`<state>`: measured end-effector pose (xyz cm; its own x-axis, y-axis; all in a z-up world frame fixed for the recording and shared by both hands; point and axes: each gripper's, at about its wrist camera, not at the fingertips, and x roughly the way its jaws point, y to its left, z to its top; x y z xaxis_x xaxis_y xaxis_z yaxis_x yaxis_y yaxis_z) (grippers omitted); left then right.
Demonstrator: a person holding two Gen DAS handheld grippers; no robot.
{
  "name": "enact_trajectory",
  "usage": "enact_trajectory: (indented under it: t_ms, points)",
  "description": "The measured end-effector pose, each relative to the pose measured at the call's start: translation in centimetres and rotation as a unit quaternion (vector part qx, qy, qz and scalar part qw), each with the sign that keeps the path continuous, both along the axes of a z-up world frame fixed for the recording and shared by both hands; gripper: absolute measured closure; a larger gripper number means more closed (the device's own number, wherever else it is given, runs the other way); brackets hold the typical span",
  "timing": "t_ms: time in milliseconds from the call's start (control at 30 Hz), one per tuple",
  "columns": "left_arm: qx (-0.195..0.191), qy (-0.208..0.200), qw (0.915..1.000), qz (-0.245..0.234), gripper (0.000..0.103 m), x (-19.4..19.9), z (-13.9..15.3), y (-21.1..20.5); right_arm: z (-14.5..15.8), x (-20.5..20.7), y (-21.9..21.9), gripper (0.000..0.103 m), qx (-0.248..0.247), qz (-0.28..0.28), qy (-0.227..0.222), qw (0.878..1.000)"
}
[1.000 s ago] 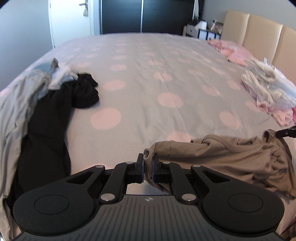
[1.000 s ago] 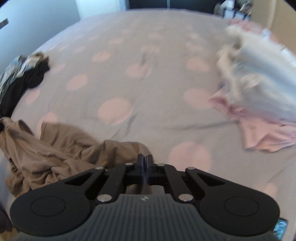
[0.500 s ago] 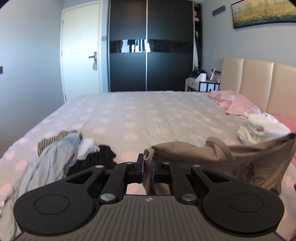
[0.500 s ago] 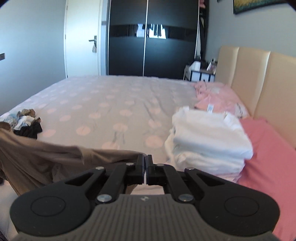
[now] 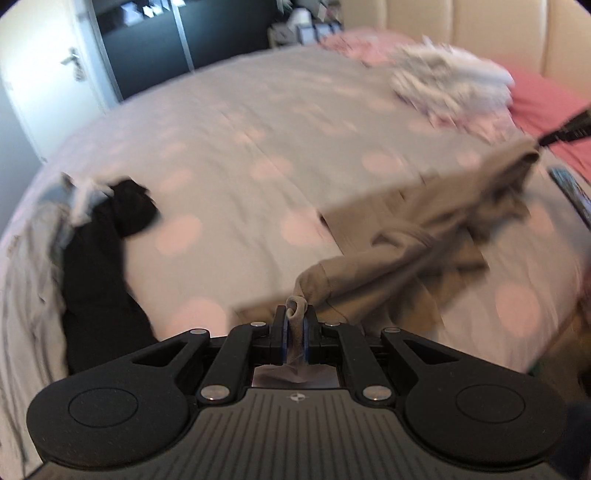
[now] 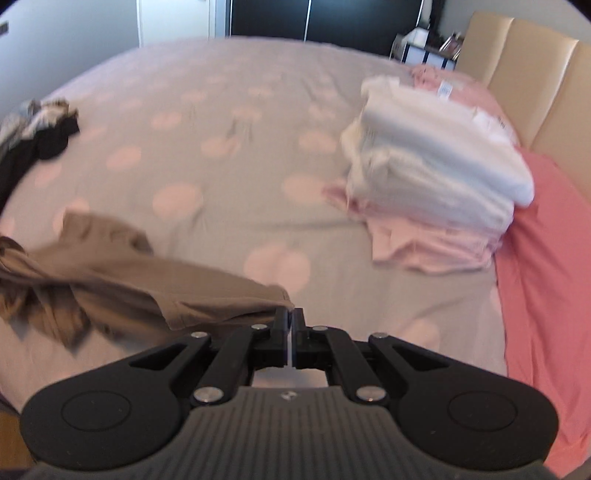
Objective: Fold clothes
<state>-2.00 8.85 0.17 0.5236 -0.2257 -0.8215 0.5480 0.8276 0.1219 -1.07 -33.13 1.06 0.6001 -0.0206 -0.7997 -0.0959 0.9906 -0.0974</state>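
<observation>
Grippers first, since they're closest: left gripper [image 5: 294,325] is clamped tight on a bunched corner of the tan garment [image 5: 424,243], with a little roll of cloth poking up between the blue pads. Right gripper [image 6: 291,325] is pinched down too, jaws nearly touching, and the other tan edge runs right into them, so it's got hold of that end. In the left view you can just spot the right gripper's black tip at the far right, where the cloth ends.

Between the two, the tan garment is stretched out in a loose band over the near part of the bed [image 6: 229,206]; some of it looks like it's resting on the grey cover with pink dots, but it's pretty blurry so I can't say how much.

Further back on the left there's a messy heap of black and grey clothes [image 5: 99,243]. Over on the right sits a folded stack of white and pale pink clothes [image 6: 436,173], next to a pink pillow [image 6: 535,266]. Behind all that: beige headboard [image 6: 524,70] and dark wardrobe doors [image 6: 306,18].
</observation>
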Motion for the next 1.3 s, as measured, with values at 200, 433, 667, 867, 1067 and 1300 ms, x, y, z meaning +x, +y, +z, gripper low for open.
enact_trajectory:
  t_ms: [200,433,667,867,1067,1300]
  points:
    - [0.029,0.073,0.992,-0.099,0.094,-2.5,-3.0,-1.0,-3.2,-1.6,-0.5,0.101,-0.013,0.003,0.066,0.998]
    - [-0.027,0.039,0.9896,-0.136,0.051,-3.8,-0.6,-1.1,-2.8,-2.5,-0.3,0.095,0.013,0.023,0.054,0.998]
    - [-0.045,0.044,0.992,-0.109,0.056,-0.8,-1.0,-3.3,-1.3,-2.1,3.8,0.08,0.032,0.105,0.021,0.994]
    - [-0.029,0.062,0.9933,-0.093,0.076,0.8,-2.8,-4.3,-0.5,-2.4,8.8,0.073,0.073,0.16,-0.003,0.984]
    - [-0.054,0.055,0.9918,-0.102,0.097,0.5,-3.0,-4.2,-3.6,-3.6,13.5,0.073,0.135,0.161,0.015,0.978]
    - [-0.126,0.103,0.9553,-0.247,0.099,-2.6,-2.0,-6.1,-4.7,-3.8,14.5,0.068,0.156,0.172,0.035,0.972]
